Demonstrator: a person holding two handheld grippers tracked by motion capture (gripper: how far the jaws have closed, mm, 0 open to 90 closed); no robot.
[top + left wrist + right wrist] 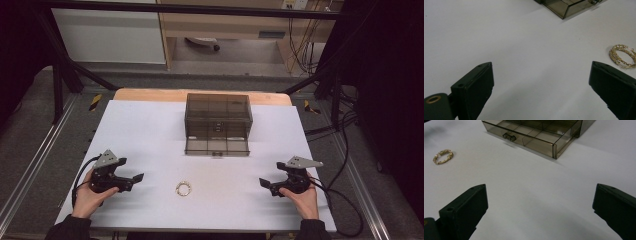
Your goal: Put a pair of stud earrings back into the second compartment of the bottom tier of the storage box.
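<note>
Both claws parted and empty, a gold bracelet between them

The left claw (131,179) and right claw (267,185) rest low on the white bench (150,130), each hand-held, jaws spread, aimed inward. The bracelet (183,188), possibly a doubled chain, lies between them, nearer the left claw. Beyond both, the smoky box's drawer (216,145) stands pulled out, probably awaiting it.

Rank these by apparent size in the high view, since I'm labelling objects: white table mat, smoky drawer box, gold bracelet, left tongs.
1. White table mat
2. Smoky drawer box
3. Left tongs, clearly smaller than the box
4. Gold bracelet, smallest
</note>
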